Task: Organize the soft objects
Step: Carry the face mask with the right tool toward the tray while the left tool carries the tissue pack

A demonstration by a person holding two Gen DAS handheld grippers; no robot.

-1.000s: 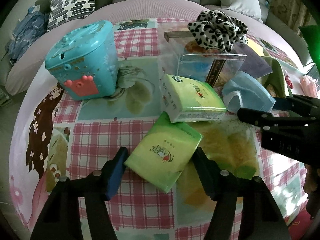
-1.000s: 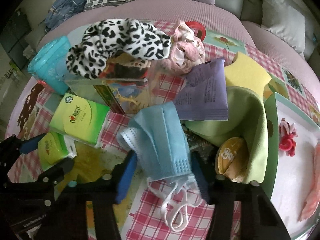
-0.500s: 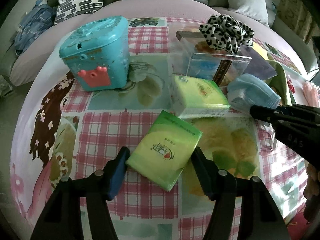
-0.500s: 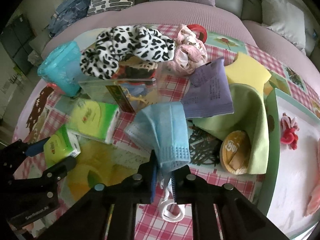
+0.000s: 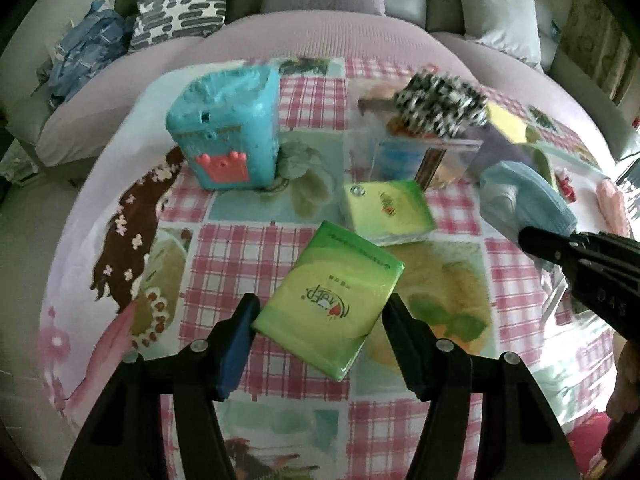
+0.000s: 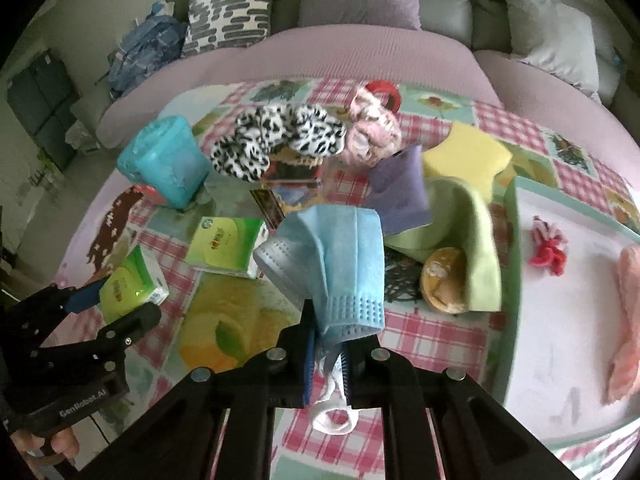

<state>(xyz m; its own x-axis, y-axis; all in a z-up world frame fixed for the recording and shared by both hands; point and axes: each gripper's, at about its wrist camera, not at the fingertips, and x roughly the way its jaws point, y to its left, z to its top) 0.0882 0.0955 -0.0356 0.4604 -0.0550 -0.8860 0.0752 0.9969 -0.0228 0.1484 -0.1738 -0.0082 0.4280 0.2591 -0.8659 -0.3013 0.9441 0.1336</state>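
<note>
The right hand-held gripper (image 6: 326,354) is pressed together, pinching a soft blue paper face mask (image 6: 332,264) above the bench (image 6: 248,320). The left hand-held gripper (image 5: 318,330) squeezes a flat green tissue pack (image 5: 330,300) near a second green tissue pack (image 5: 386,212) and a far teal plastic box (image 5: 228,136).

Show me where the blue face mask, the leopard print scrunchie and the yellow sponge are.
blue face mask (image 6: 344,256), right wrist view, on its pleated middle.
leopard print scrunchie (image 6: 276,136), right wrist view, on its spotted fabric.
yellow sponge (image 6: 468,156), right wrist view, on its top face.
</note>
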